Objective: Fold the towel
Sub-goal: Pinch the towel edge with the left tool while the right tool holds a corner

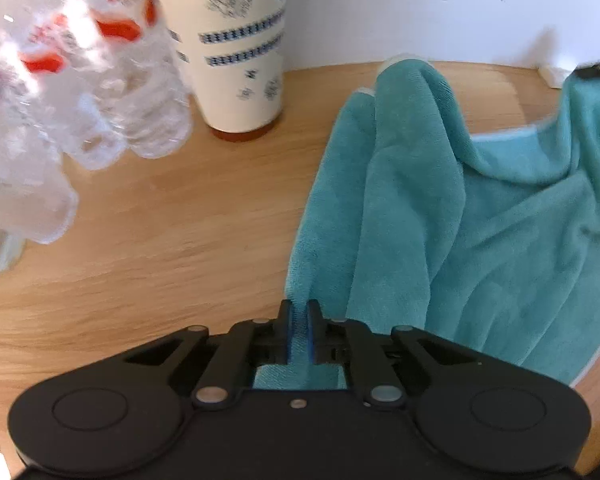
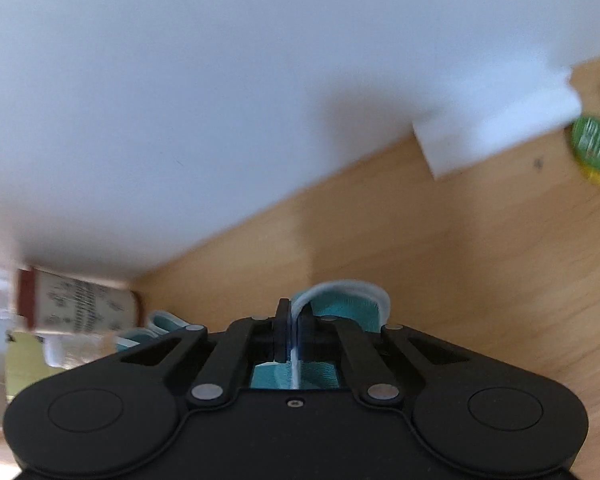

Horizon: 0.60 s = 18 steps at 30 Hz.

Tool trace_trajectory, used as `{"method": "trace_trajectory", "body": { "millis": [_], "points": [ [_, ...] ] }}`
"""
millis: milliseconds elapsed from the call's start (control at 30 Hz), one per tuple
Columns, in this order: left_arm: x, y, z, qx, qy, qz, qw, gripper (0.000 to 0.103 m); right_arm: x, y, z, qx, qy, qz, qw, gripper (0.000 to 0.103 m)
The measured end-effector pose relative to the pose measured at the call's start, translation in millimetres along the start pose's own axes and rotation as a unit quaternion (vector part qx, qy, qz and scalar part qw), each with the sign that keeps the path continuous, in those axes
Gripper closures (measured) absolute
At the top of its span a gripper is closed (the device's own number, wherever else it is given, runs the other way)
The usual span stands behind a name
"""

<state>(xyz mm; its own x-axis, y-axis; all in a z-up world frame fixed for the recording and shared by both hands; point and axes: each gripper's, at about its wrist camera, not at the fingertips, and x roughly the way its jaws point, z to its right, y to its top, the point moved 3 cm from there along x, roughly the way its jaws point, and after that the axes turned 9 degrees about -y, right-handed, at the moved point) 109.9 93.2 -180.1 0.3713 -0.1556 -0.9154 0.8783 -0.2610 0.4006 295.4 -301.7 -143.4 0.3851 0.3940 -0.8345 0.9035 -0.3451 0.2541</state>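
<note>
- on the wooden tabletop (image 1: 160, 240) lies the teal towel (image 1: 480, 220), rumpled, beside a cup (image 1: 240, 48) and bottles (image 1: 80, 80).
- my left tongs (image 1: 299, 320) pinch its near edge; my right tongs (image 2: 294, 332) clamp the white-trimmed hem.
- i should lift both corners evenly, keeping the cloth taut and clear of the cup.

towel (image 1: 480, 216): 1 | patterned cup (image 1: 240, 40): 1 | pack of water bottles (image 1: 68, 80): 1 | green-lidded jar (image 2: 594, 150): 1

A home: a wooden table (image 1: 160, 220) against a white wall (image 1: 420, 8), with a patterned tumbler (image 1: 240, 48) and water bottles (image 1: 80, 80)
</note>
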Motion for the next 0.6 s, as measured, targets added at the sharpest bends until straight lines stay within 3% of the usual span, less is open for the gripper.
{"method": "trace_trajectory", "body": {
  "millis": [133, 200, 267, 400, 600],
  "points": [
    [-15.2, -9.9, 1.6, -0.001, 0.051, 0.015, 0.9986, 0.097, -51.3, 1.8, 8.0, -0.012, 0.049, 0.081, 0.995, 0.101],
    [-20.8, -15.5, -0.7, 0.000, 0.080, 0.017, 0.9967, 0.097, -70.7, 1.7, 13.0, -0.026, 0.051, 0.115, 0.992, 0.101],
    [-18.9, -18.8, -2.8, -0.009, 0.084, 0.014, 0.9963, 0.097, -77.2, 1.6, 19.2, -0.039, 0.034, 0.135, 0.990, 0.101],
    [-12.5, -23.0, -2.2, -0.020, 0.083, 0.003, 0.9963, 0.097, -57.9, 2.2, 27.7, -0.069, 0.006, 0.125, 0.990, 0.101],
    [-9.7, -20.3, 1.6, -0.008, 0.099, -0.004, 0.9950, 0.097, -18.5, 2.7, 36.8, -0.114, -0.069, 0.087, 0.987, 0.098]
  ]
}}
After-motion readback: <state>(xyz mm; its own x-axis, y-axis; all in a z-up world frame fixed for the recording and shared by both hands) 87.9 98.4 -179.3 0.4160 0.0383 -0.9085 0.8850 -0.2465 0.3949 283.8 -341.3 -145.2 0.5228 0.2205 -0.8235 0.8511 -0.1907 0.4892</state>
